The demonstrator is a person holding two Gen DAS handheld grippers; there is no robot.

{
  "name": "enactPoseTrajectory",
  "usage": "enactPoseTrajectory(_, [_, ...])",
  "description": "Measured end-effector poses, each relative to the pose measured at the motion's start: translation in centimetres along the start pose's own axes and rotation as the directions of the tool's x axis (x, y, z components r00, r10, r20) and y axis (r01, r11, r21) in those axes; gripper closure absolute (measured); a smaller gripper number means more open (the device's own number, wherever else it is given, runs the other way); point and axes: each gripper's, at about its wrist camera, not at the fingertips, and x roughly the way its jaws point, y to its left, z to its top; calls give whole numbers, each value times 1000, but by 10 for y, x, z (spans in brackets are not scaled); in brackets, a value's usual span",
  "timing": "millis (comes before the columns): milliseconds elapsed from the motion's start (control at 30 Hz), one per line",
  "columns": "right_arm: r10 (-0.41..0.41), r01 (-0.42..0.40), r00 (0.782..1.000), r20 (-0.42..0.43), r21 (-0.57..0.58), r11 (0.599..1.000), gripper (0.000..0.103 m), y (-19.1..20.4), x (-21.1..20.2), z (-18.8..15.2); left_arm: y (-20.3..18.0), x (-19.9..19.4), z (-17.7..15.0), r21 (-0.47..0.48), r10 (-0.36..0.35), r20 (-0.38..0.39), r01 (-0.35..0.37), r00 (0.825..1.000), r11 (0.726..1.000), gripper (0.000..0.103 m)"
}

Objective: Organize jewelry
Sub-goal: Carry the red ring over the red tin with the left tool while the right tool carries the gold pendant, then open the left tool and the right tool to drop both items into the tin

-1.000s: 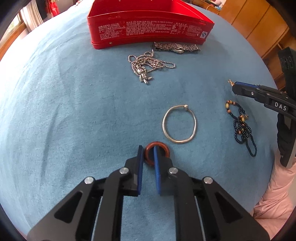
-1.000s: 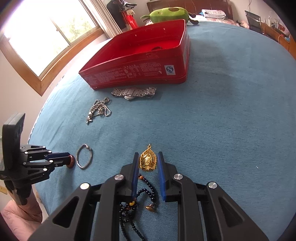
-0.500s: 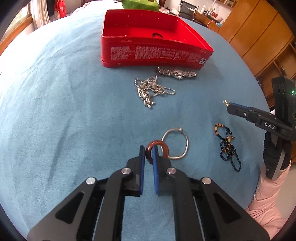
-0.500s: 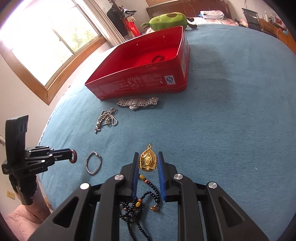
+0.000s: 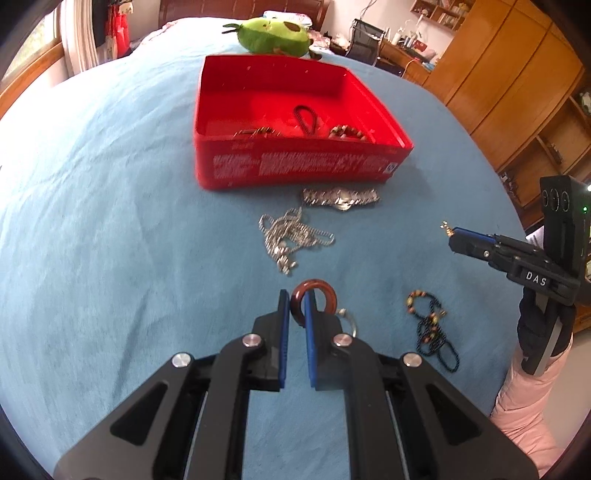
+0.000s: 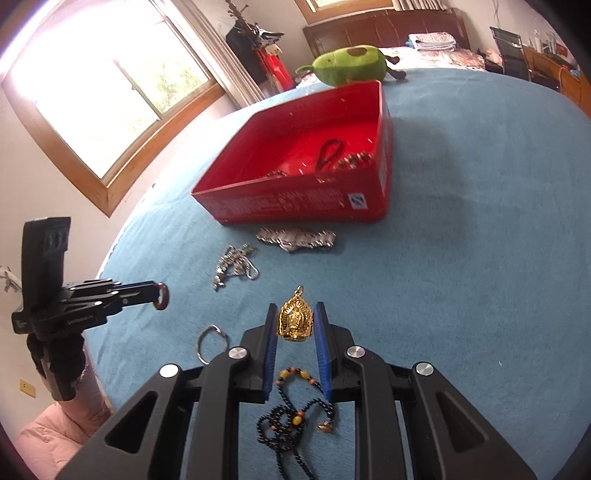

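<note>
My left gripper [image 5: 295,306] is shut on a red-brown ring [image 5: 314,300] and holds it above the blue cloth; it also shows in the right wrist view [image 6: 161,295]. My right gripper [image 6: 295,321] is shut on a gold pendant [image 6: 295,318], held above the cloth; it also shows in the left wrist view [image 5: 452,236]. The red tin box [image 5: 295,168] stands ahead, open, with several pieces inside. On the cloth lie a silver chain [image 5: 291,236], a metal watch band [image 5: 341,197], a silver bangle [image 6: 210,341] and a black bead necklace [image 5: 432,328].
A green plush toy [image 5: 273,35] lies behind the box. Wooden cabinets [image 5: 509,92] stand at the right. A window [image 6: 110,92] is to the left in the right wrist view. The blue cloth [image 5: 110,221] covers the whole surface.
My left gripper has lifted the red-brown ring off the cloth and moved toward the box. My right gripper has risen with the gold pendant. The box interior now shows.
</note>
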Motion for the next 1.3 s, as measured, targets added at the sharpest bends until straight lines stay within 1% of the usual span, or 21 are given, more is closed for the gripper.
enactPoseTrajectory(67, [-11, 11, 1000, 5, -14, 1000, 84, 6, -1, 12, -4, -2, 12, 10, -2, 11, 2, 1000, 1000, 97])
enactPoseTrajectory(133, [-5, 5, 1000, 19, -25, 1000, 84, 12, -4, 28, -6, -7, 27, 14, 0, 32, 0, 999, 1000, 97])
enactPoseTrajectory(200, [12, -11, 999, 39, -35, 999, 84, 18, -6, 49, -7, -10, 43, 12, 4, 55, -5, 998, 1000, 97])
enactPoseTrajectory(267, [13, -10, 998, 64, -41, 999, 84, 23, -4, 70, -8, -12, 63, 5, -4, 80, 4, 997, 1000, 97])
enactPoseTrajectory(333, [18, -15, 997, 81, -45, 999, 84, 26, 4, 93, -5, -10, 84, -13, -1, 107, 2, 994, 1000, 97])
enactPoseTrajectory(400, [27, -24, 996, 90, -30, 999, 84, 23, 17, 111, -1, -2, 101, -31, -9, 117, 13, 993, 999, 97])
enactPoseTrajectory(500, [-3, 5, 996, 91, -15, 1000, 84, 15, 41, 131, 7, 16, 123, -61, -13, 113, 20, 994, 998, 97])
enactPoseTrajectory(567, [-19, 20, 998, 64, -7, 1000, 84, 8, 62, 141, 14, 31, 136, -77, -9, 102, 17, 995, 997, 97])
enactPoseTrajectory(633, [-41, 41, 998, 37, -1, 999, 84, 2, 79, 146, 17, 44, 145, -82, 9, 93, -2, 996, 997, 97])
enactPoseTrajectory(700, [-63, 63, 998, 11, -1, 998, 84, -3, 95, 149, 21, 61, 155, -87, 11, 72, -5, 997, 996, 97])
enactPoseTrajectory(833, [-89, 89, 996, -14, -2, 996, 84, -9, 111, 151, 26, 88, 168, -95, 18, 37, -15, 999, 995, 97])
enactPoseTrajectory(933, [-99, 98, 995, -24, -4, 995, 84, -11, 118, 152, 27, 95, 170, -91, 35, 32, -32, 999, 995, 97])
enactPoseTrajectory(1067, [-111, 111, 993, -46, -3, 994, 84, -14, 128, 151, 30, 103, 172, -97, 35, 17, -34, 999, 995, 97])
enactPoseTrajectory(1300, [-122, 121, 992, -43, -13, 993, 83, -13, 131, 152, 29, 113, 175, -96, 37, 1, -37, 999, 995, 95])
